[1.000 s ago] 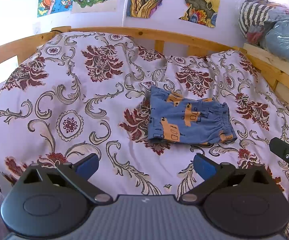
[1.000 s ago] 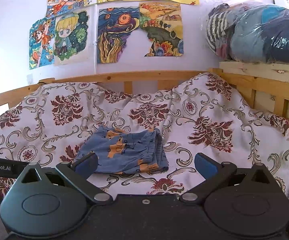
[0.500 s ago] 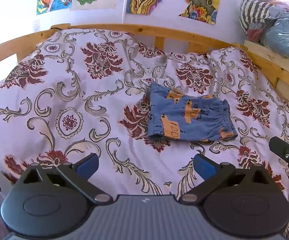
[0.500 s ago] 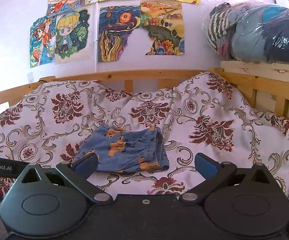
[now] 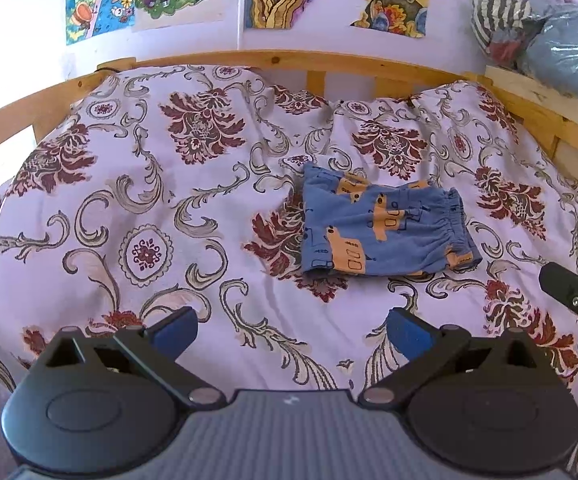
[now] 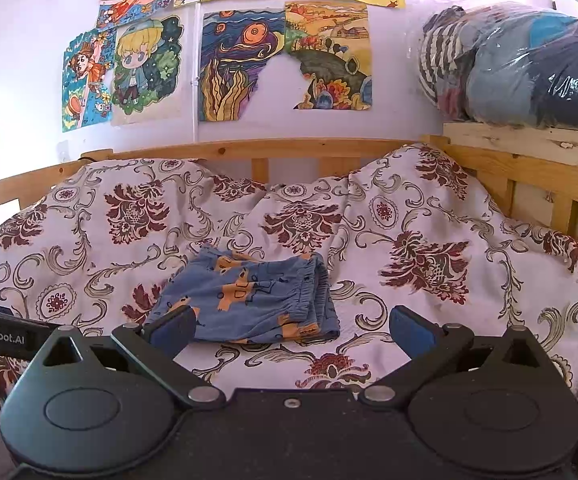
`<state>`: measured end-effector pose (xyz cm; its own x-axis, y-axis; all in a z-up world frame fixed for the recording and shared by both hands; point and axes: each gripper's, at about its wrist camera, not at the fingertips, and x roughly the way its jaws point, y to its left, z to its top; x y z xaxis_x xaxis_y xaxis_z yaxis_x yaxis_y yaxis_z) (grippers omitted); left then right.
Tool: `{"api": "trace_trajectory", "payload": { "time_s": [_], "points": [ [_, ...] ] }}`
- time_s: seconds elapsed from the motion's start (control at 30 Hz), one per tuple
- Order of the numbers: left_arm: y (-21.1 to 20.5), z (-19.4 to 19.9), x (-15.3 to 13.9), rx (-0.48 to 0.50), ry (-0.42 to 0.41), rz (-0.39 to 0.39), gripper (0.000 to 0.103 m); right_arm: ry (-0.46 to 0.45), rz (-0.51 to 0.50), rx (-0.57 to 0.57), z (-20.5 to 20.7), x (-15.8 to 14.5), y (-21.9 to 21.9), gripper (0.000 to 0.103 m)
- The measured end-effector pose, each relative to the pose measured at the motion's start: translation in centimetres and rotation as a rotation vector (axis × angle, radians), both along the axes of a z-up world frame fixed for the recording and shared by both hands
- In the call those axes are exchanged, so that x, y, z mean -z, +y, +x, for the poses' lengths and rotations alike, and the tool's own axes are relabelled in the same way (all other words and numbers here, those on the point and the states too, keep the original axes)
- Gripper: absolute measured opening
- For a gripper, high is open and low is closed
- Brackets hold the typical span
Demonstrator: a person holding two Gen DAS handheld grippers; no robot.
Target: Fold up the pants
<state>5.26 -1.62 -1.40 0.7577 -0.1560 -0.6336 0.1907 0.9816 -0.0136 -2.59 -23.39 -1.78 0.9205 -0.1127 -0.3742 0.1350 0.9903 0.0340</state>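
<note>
Small blue pants (image 5: pixel 381 226) with orange prints lie folded into a compact rectangle on the floral bedspread, waistband to the right. In the right wrist view the same pants (image 6: pixel 253 300) rest just beyond the fingertips. My left gripper (image 5: pixel 291 330) hovers open and empty, short of the pants and to their near left. My right gripper (image 6: pixel 291 326) is open and empty too, its left finger (image 6: pixel 171 328) overlapping the near corner of the pants in the image. Part of the right gripper's body (image 5: pixel 573 300) shows at the right edge of the left wrist view.
A floral bedspread (image 5: pixel 149 200) covers the bed inside a wooden frame (image 5: pixel 273 60). Plastic-wrapped bundles (image 6: pixel 529 64) of bedding sit on a wooden shelf at the right. Drawings (image 6: pixel 249 60) hang on the wall behind.
Both grippers have drifted slightly back from the bed, so the view has risen a little. The folded pants have not moved.
</note>
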Motion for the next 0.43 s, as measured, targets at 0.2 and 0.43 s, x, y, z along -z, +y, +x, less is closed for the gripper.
{"api": "trace_trajectory", "payload": {
  "time_s": [0.2,0.43],
  "points": [
    [-0.08,-0.11,-0.01,0.006,-0.004,0.004,0.103,0.0,0.0,0.0,0.02,-0.02,0.05,0.102],
    [-0.3,-0.29,-0.17,0.025,-0.02,0.017,0.103,0.002,-0.002,-0.001,0.0,0.08,0.13,0.102]
  ]
}}
